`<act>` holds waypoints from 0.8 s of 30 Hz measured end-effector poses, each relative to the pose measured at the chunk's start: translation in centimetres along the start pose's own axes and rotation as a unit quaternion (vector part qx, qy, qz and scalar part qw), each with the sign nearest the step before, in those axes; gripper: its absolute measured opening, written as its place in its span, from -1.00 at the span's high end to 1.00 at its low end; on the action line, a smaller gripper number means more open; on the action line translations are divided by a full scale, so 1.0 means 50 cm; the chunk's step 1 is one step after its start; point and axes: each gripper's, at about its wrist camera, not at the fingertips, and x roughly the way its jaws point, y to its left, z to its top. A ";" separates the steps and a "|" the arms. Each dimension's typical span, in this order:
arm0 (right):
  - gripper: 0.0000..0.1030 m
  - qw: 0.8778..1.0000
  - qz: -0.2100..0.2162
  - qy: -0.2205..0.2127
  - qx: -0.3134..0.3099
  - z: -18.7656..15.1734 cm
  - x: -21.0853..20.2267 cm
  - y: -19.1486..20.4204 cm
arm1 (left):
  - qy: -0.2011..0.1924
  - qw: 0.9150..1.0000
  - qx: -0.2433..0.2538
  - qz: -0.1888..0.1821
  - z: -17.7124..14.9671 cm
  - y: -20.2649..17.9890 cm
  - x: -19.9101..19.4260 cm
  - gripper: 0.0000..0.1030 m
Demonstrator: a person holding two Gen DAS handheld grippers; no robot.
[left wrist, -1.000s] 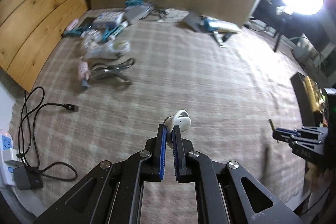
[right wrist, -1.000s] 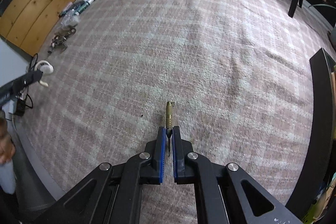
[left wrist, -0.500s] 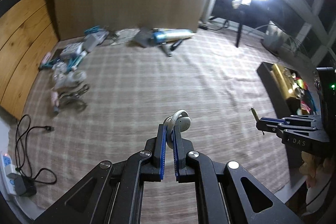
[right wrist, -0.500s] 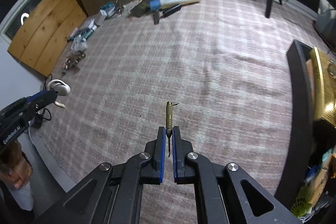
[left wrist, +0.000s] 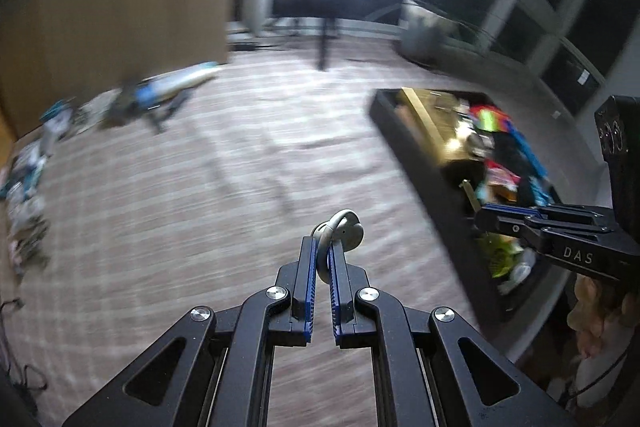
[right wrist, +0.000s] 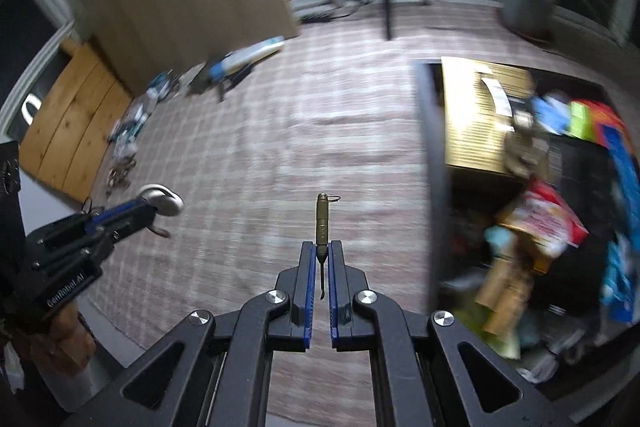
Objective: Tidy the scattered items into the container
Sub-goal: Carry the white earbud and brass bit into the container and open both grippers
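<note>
With both grippers up over the rug, status as follows:
L gripper (left wrist: 323, 251): fingers clenched on a white ear-hook earbud (left wrist: 340, 233); nearly no gap betw. the blue pads.
Earbud axis: hook loop sticks up/fwd past the fingertips, bud body bulging to the right of them; long axis approx. along the fingers.
R gripper (right wrist: 320, 255): fingers clamped on the thin dark tip of a brass pen-like tool (right wrist: 321, 221); pads almost together.
Tool axis: runs straight fwd in line w/ the fingers, brass barrel fully beyond the tips, small wire ring at the far end.
Container (right wrist: 434, 163): black open box on the rug, right of both grippers. From L wrist view the R gripper's tip sits over its near wall.
Contents: gold ribbed box at far end; then a jumble – red/white packet, blue & green-yellow packs, other bits too blurred to ID.
Loose items (left wrist: 168, 89): white/blue tube + small clutter along far-left rug edge by a cardboard panel, well apart from the box.
</note>
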 end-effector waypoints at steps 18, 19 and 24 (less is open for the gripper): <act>0.90 0.986 -0.064 -0.033 0.152 -0.096 -0.119 -0.308 | 0.065 0.980 0.141 -0.126 0.025 -0.373 0.135 0.88; 0.90 0.985 -0.064 -0.033 0.155 -0.097 -0.120 -0.314 | 0.066 0.979 0.145 -0.128 0.025 -0.383 0.137 0.88; 0.89 0.985 -0.066 -0.034 0.158 -0.103 -0.126 -0.325 | 0.069 0.977 0.155 -0.133 0.027 -0.409 0.142 0.87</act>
